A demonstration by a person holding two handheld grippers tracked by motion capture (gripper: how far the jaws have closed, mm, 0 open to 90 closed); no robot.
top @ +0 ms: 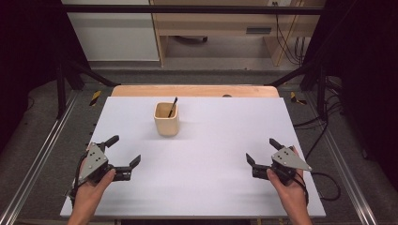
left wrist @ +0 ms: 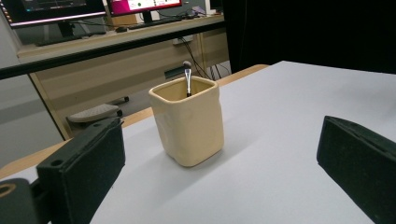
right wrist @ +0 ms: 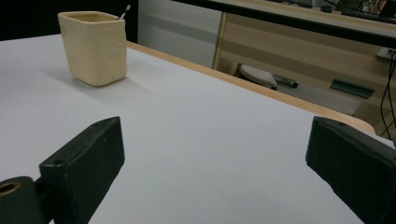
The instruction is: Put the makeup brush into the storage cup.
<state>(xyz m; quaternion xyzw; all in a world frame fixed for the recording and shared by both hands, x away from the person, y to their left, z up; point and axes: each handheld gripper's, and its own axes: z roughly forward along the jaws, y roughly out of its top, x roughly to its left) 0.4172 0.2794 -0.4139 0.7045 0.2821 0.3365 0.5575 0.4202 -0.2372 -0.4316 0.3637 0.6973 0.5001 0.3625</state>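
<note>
1. Both grippers are held low in the high view: the left gripper (top: pixel 126 154) at lower left and the right gripper (top: pixel 262 151) at lower right, each with jaws spread wide and nothing between them.
2. A cream cup (top: pixel 166 118) stands upright at upper centre on the white table (top: pixel 220 140), well apart from both.
3. A thin brush (top: pixel 172 107) leans inside it.
4. The cup is judged stiff, smooth and light; its opposite side walls should be gripped.

Matt cream cup (left wrist: pixel 189 123), perhaps ceramic; smooth matt white tabletop (top: pixel 211 154); bare wood edge (top: pixel 195 90).
</note>
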